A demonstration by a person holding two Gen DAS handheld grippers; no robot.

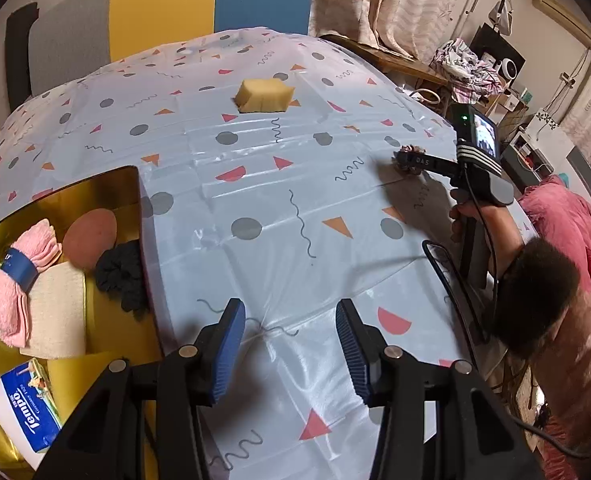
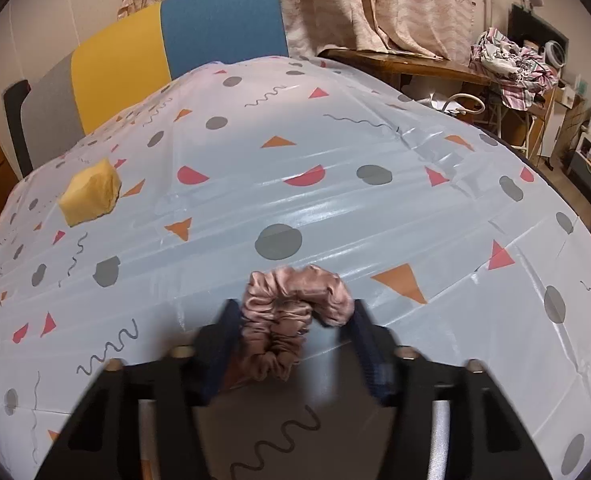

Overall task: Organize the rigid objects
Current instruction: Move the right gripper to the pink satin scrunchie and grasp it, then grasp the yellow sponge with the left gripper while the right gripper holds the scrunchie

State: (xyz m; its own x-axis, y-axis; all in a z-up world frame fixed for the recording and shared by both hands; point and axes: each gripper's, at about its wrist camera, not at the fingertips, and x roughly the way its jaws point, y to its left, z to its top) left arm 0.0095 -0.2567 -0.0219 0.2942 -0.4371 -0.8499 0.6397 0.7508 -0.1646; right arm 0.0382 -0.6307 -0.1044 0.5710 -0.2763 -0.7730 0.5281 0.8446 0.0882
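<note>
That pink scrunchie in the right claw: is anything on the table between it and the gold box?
Nothing visible. The pink scrunchie sits between the right claw's fingers; the tablecloth toward the gold box is bare, the yellow sponge far off.

Left gripper (image 1: 289, 344): black angular frame, blue ribbed pads (image 1: 227, 350), round silver screws; right gripper (image 1: 405, 160), at three o'clock: black body, white stripes, green light, small screen, black cable, bare-skinned hand (image 1: 465, 220), pink sleeve.

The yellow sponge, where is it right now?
The yellow sponge sits alone on the patterned tablecloth near the table's far edge, before the yellow-and-blue chair. In the right wrist view it lies far left.
</note>
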